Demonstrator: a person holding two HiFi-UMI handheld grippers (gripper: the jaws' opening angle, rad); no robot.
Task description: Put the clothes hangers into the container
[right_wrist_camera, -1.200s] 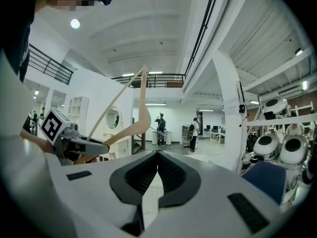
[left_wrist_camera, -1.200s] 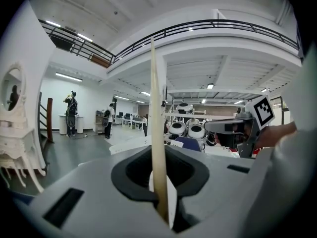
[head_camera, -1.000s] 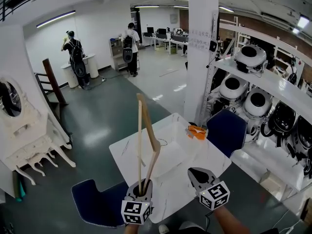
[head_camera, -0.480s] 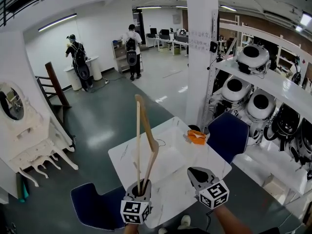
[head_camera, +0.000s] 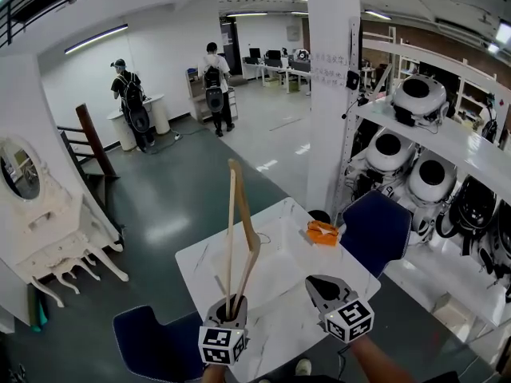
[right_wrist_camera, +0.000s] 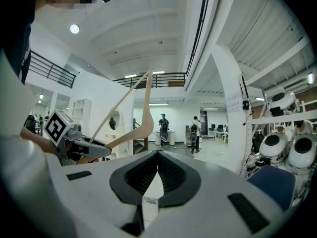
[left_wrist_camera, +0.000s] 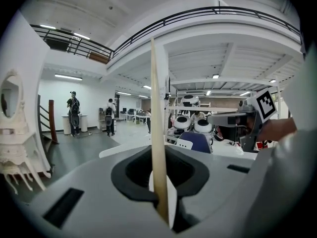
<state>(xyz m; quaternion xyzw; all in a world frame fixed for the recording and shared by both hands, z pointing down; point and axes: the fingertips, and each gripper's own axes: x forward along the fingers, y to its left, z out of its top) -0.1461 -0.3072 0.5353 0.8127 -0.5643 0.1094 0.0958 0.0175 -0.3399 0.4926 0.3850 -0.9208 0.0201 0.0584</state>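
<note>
While fingers of left gripper [head_camera: 229, 308] clench 1 hanger [head_camera: 248, 223], right gripper [head_camera: 318, 285] fingers closed, empty.

The clothes hanger [head_camera: 242, 230] is showing pale tan wood, the bench [head_camera: 206, 255] is gleaming white with faint grey veins, a chair [head_camera: 375, 223] is sitting navy blue, and black-and-white square markers are flashing on the left gripper [head_camera: 231, 303] and right gripper [head_camera: 321, 282].

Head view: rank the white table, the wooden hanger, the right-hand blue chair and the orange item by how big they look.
1. white table
2. blue chair and wooden hanger: unsure; the hanger is longer but thin, and nearer the camera
3. orange item
</note>
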